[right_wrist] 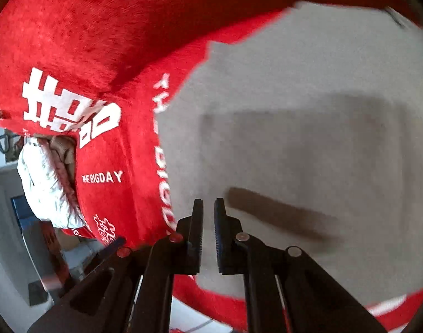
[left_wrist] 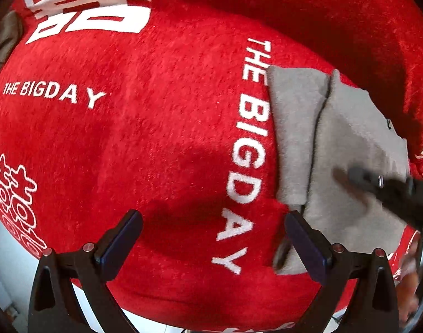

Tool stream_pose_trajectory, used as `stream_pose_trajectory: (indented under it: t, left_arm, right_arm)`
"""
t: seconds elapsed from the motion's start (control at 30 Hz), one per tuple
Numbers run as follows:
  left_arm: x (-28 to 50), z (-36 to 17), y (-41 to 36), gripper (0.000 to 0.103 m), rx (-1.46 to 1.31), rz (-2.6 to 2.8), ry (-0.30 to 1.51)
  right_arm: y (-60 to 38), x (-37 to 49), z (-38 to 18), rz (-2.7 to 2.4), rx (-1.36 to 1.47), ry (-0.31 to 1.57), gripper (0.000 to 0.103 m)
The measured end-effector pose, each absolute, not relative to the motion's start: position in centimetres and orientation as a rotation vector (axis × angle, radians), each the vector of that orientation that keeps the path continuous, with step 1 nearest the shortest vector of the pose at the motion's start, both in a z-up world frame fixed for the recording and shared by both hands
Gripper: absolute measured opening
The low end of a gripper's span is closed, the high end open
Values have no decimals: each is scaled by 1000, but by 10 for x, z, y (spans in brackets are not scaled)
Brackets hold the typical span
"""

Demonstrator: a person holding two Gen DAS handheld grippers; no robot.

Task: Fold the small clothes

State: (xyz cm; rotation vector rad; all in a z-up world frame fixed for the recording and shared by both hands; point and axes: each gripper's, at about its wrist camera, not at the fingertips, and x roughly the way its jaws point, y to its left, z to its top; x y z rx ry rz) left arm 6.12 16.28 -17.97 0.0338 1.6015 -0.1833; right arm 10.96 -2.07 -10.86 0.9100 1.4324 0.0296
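the grey cloth point(left_wrist: 347, 149) lies folded over on the red blanket point(left_wrist: 156, 138); my left claw point(left_wrist: 211, 238) gapes empty, my right claw point(right_wrist: 208, 208) nearly closed, holding nothing; tidying remains, i judge.

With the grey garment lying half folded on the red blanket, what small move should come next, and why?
Probably lower the right gripper onto the grey garment and pinch an edge: its jaws stand nearly closed above the cloth with nothing between them, and the left gripper is open over the red blanket.

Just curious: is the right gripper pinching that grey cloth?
Apart. The right wrist view shows the right gripper with a narrow bare gap between its fingers, nothing pinched; the grey cloth lies flat beyond.
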Motion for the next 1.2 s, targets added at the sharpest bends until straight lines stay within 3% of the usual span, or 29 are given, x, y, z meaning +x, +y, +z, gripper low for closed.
stream_pose_trajectory:
  t: [0.03, 0.1, 0.13, 0.27, 0.4, 0.7, 1.0, 1.2]
  left_arm:
    - [62, -180, 161, 103, 32, -187, 1604]
    - [67, -181, 157, 103, 38, -190, 1607]
    - [67, -181, 155, 103, 44, -189, 1607]
    - [65, -179, 143, 103, 69, -200, 1611]
    - [61, -178, 133, 103, 104, -213, 1613]
    - [51, -179, 114, 103, 174, -223, 1607]
    - [48, -183, 102, 103, 138, -239, 1624]
    - [62, -193, 106, 103, 90, -277, 1651]
  right_arm:
    - [-24, 100, -108, 20, 915, 1441, 21]
    - [-37, 78, -107, -14, 925, 1448, 48]
    - [-41, 68, -107, -29, 935, 1446, 54]
    - [-57, 29, -106, -92, 986, 1445, 58]
    - [-70, -7, -104, -142, 1049, 1414, 70]
    - [-93, -58, -125, -164, 1299, 1271, 71]
    - [-75, -59, -149, -88, 1454, 1222, 71]
    - [-61, -49, -161, -89, 1574, 1062, 71]
